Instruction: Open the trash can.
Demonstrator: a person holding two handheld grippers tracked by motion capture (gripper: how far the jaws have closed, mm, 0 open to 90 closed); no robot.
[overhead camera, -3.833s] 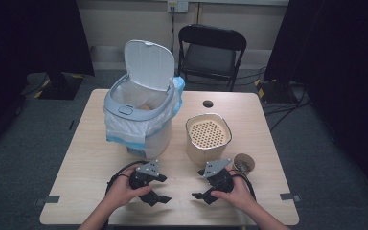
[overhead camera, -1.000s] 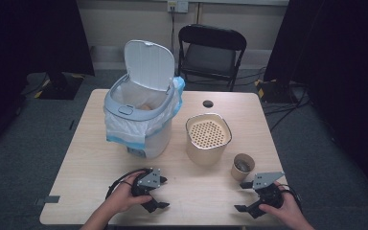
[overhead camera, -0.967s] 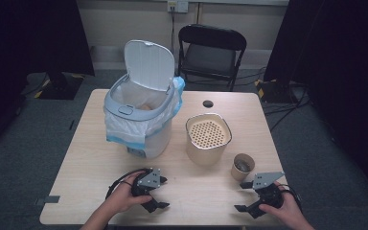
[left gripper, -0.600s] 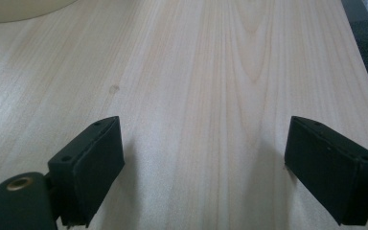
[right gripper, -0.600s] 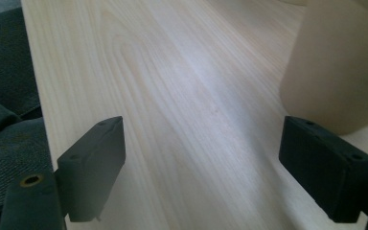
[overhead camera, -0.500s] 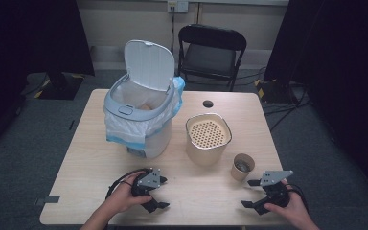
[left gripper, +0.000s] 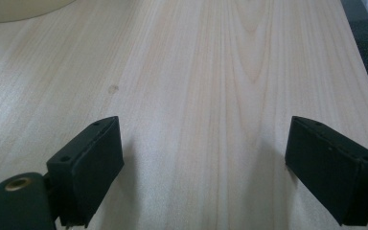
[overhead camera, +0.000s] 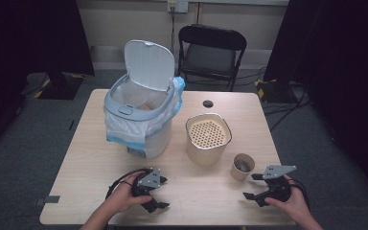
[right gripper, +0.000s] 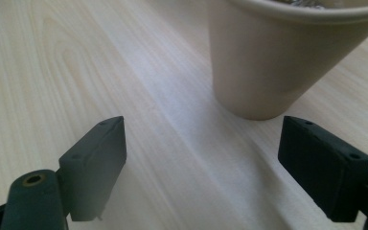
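Paper cup (overhead camera: 243, 166): small, tan, tapered, wider at the rim than at the base. Stands upright on the light wooden tabletop, lower right of the high view, just right of and below the larger cream container. Mouth open upward; dark contents show inside from above, too small to identify. In the right gripper view the cup (right gripper: 287, 52) takes the upper right of the frame, its plain smooth wall narrowing to a flat base set squarely on the wood, with a soft shadow beneath. Its rim is cut off by the top edge. Nothing touches it.
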